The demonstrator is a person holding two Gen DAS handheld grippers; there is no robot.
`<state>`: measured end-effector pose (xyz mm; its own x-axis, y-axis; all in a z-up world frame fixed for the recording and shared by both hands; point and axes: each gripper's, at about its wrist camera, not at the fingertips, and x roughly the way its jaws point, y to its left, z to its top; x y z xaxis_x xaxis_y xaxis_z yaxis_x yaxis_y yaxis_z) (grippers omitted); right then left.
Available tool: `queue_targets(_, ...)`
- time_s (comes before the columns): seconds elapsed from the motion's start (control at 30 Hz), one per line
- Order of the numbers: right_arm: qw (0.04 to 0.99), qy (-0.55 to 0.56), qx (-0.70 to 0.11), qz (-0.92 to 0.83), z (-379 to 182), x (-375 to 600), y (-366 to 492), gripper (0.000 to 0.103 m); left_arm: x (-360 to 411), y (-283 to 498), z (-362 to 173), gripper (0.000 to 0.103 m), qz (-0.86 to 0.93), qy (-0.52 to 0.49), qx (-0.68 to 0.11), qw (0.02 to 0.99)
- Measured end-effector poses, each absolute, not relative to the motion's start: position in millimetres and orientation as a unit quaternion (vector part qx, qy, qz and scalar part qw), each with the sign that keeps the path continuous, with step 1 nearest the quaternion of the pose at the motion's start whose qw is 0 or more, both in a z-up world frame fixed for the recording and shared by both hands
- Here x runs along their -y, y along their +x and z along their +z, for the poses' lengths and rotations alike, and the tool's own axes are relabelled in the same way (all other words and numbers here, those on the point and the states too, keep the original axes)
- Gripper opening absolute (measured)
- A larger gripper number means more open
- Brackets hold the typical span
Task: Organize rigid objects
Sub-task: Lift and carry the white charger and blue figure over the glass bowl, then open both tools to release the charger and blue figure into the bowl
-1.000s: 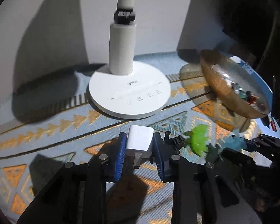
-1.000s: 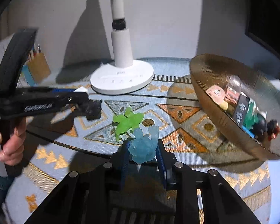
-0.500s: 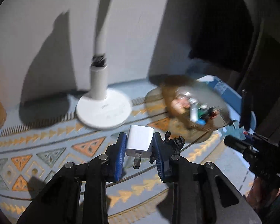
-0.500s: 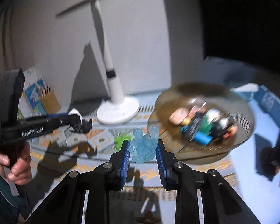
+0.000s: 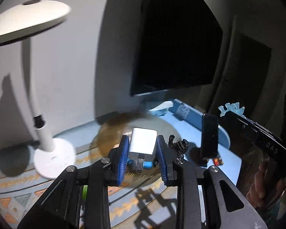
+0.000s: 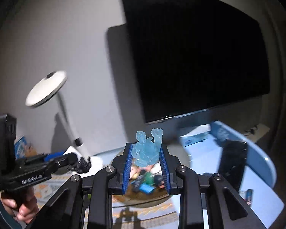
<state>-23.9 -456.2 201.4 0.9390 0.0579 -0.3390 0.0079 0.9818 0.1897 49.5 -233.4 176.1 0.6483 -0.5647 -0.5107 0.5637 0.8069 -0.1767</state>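
My left gripper (image 5: 142, 145) is shut on a white charger plug (image 5: 143, 142), prongs pointing down, held in the air over the brown bowl (image 5: 112, 129). A small black figurine (image 5: 179, 146) hangs beside its right finger. My right gripper (image 6: 145, 156) is shut on a translucent blue figurine (image 6: 147, 148), held above the same bowl, whose small toys (image 6: 145, 183) show below between the fingers. The blue figurine also shows in the left wrist view (image 5: 231, 109), and the left gripper in the right wrist view (image 6: 66, 158).
A white desk lamp (image 5: 53, 156) stands left of the bowl on a patterned mat (image 5: 13, 206). A dark monitor (image 6: 196, 61) hangs behind. A black upright stand (image 5: 209, 135) sits on the blue table (image 5: 192, 131) to the right. A green toy (image 5: 84, 190) lies below.
Both grippers have risen and tilted upward with their loads, moving from over the mat to above the bowl. The lamp head and the monitor have come into view.
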Motion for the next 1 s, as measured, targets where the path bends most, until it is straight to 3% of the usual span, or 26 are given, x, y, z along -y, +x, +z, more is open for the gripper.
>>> queue_targets(0.13,0.970,0.126,-0.207,-0.018,190.5,488.0,1.1,0.027,254.8,75.5,155.8,0.026,-0.322,-0.016,-0.308,0.895)
queue_targets(0.37,0.932,0.164,-0.324,0.001,114.1,498.3,68.4,0.027,282.6,118.3,67.5,0.026,-0.277,-0.011,-0.399,0.874)
queue_targets(0.53,0.923,0.170,-0.346,0.003,91.7,504.0,83.8,0.027,287.0,125.1,44.6,0.026,-0.272,-0.017,-0.416,0.867)
queue_targets(0.63,0.922,0.163,-0.352,0.004,89.7,504.6,89.3,0.028,293.7,129.1,46.2,0.027,-0.274,-0.015,-0.414,0.868)
queue_targets(0.67,0.921,0.164,-0.355,0.009,89.3,504.4,92.1,0.031,292.5,130.4,48.8,0.031,-0.278,-0.021,-0.414,0.866)
queue_targets(0.73,0.919,0.173,-0.355,0.015,90.4,508.1,91.7,0.048,281.9,129.1,57.7,0.040,-0.287,-0.044,-0.410,0.864)
queue_targets(1.0,0.928,0.186,-0.320,0.029,112.5,508.4,64.6,0.048,200.7,92.1,121.1,0.040,-0.264,-0.062,-0.338,0.901)
